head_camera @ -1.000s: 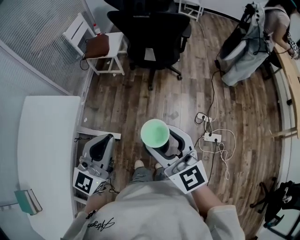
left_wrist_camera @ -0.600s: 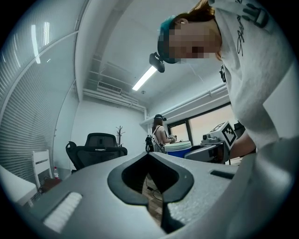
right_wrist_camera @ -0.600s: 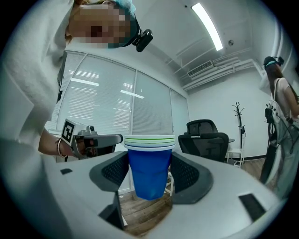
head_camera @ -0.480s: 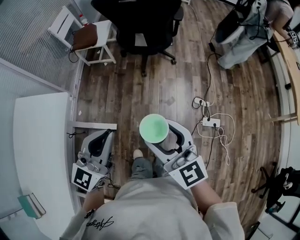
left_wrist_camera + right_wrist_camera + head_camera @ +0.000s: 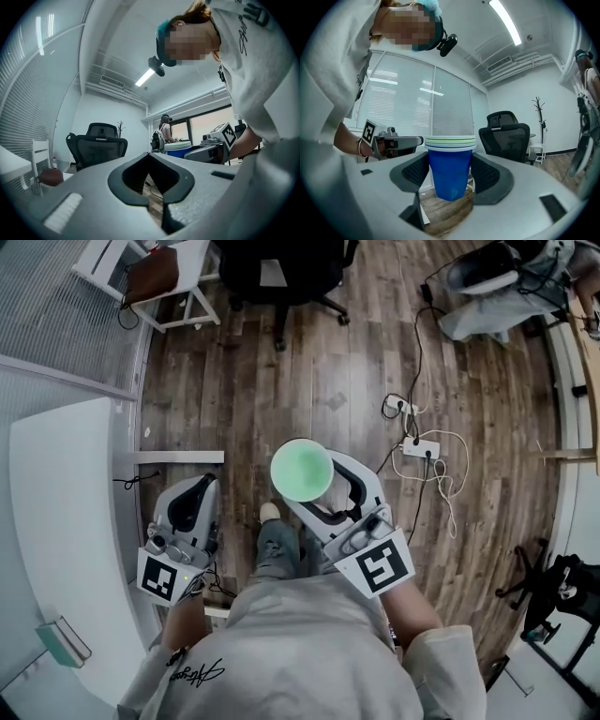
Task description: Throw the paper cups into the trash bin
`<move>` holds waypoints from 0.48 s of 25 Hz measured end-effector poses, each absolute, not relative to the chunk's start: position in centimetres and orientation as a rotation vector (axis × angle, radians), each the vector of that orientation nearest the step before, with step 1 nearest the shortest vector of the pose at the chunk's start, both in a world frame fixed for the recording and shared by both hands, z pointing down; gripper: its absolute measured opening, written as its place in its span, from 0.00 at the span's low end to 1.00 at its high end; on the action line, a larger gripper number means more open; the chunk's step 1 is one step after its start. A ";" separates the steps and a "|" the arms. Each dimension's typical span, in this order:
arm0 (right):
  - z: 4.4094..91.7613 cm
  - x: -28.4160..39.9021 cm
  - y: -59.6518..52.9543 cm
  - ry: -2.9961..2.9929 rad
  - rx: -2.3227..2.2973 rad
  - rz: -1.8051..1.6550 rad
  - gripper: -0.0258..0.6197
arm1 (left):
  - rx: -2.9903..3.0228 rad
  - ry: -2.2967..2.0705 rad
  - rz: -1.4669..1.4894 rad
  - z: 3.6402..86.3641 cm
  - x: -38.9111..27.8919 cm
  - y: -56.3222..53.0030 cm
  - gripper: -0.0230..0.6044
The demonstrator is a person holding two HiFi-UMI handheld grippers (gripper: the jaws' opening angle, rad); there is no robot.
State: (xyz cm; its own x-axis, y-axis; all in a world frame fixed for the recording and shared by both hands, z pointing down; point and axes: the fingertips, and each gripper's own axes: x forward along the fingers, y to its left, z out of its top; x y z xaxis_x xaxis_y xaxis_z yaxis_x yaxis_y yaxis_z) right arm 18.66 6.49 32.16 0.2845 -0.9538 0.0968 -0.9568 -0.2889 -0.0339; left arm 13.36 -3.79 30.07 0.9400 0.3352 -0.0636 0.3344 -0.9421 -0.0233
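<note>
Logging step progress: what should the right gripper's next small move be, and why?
Probably carry the stack of paper cups onward, jaws shut, turning to find the bin. The right gripper clamps the stack, and no trash bin shows in any view; only wood floor lies below, so releasing now would miss.

You stand on a dark wood-plank floor (image 5: 319, 381) — a white table (image 5: 56, 521) at your left, a black office chair (image 5: 272, 259) ahead, a power strip (image 5: 419, 448) with trailing cables to the right.
</note>
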 end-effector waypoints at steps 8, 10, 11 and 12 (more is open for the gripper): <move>35.9 18.6 5.8 -1.874 2.465 0.214 0.46 | -3.136 -0.569 0.084 33.3 14.1 -3.4 0.04; 37.0 18.5 5.6 -1.876 2.454 0.237 0.46 | -3.150 -0.579 0.077 34.1 14.2 -3.5 0.04; 37.5 18.4 5.6 -1.876 2.450 0.251 0.46 | -3.156 -0.583 0.072 34.5 14.1 -3.5 0.04; 38.1 18.3 5.6 -1.876 2.447 0.262 0.46 | -3.161 -0.584 0.065 35.0 14.1 -3.5 0.04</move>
State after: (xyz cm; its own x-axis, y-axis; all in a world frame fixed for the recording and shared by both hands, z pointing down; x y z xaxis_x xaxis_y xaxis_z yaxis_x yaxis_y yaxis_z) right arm 18.32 5.59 38.06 0.2510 -0.9543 0.1623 -0.9622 -0.2643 -0.0656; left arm 14.12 -3.52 35.02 0.9334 0.3550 -0.0529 0.3579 -0.9315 0.0650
